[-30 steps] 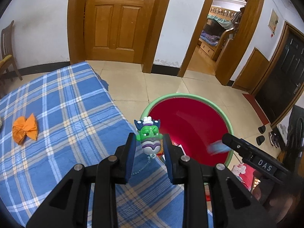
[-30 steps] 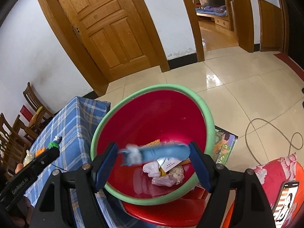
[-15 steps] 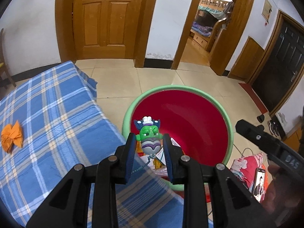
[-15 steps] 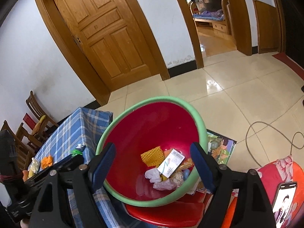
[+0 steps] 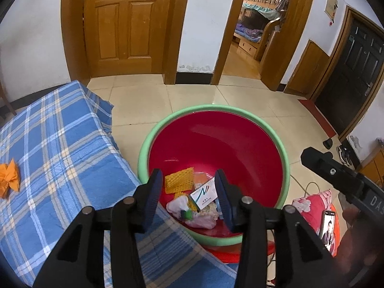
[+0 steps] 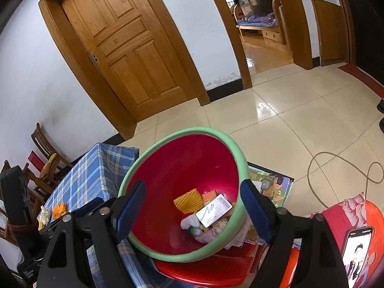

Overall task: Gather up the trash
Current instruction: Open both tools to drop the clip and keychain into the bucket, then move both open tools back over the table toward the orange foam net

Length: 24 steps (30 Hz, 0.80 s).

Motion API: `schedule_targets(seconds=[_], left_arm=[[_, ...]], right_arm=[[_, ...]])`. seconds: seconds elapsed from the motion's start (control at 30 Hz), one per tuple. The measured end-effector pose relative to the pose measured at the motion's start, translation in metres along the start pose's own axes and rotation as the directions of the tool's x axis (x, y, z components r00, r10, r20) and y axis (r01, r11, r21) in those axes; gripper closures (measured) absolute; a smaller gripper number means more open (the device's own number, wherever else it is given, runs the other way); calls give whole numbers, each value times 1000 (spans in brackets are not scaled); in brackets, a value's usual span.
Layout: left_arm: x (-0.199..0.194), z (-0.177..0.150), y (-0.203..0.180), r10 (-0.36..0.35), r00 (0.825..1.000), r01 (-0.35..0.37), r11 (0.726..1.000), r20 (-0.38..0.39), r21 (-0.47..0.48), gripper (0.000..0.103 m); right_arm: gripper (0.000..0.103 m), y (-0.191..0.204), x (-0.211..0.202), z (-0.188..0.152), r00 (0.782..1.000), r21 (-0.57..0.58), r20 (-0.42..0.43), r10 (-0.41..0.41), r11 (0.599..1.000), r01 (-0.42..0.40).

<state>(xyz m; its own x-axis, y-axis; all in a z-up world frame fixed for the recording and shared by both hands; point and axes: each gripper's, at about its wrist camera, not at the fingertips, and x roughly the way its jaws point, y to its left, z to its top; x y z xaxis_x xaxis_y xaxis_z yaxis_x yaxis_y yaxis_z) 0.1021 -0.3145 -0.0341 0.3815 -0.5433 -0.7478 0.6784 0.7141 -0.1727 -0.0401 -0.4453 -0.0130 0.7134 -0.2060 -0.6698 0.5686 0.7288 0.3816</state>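
While both claws gape empty, left claw [image 5: 188,193] just widened, red basin [image 5: 240,148], checked tablecloth [image 5: 55,144], tiled floor [image 5: 168,100].

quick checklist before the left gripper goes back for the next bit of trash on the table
1. Left gripper empty: ok; its jaws have just been opening and nothing sits between them.
2. Right gripper empty and open: ok.
3. Toy released into the red basin: cannot tell; only a green bit shows among the rubbish.
4. Basin has room: ok; the rubbish only covers its bottom.
5. Trash left on the blue checked tablecloth: not ok; the orange scrap is still lying there.
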Motion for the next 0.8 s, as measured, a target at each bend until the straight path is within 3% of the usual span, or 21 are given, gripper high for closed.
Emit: schedule_targets(seconds=[0.33,0.8], left_arm=[[-29,-2,20,37,998,-35,998,45,-49,58],[-82,-7,72,131,984,-116,985,121,-125,58]], right_arm=[[20,11,-6,-2,1000,-17,3,21,1000,-21],[20,65,-14,-13,995,-98,-15,96,990,-97]])
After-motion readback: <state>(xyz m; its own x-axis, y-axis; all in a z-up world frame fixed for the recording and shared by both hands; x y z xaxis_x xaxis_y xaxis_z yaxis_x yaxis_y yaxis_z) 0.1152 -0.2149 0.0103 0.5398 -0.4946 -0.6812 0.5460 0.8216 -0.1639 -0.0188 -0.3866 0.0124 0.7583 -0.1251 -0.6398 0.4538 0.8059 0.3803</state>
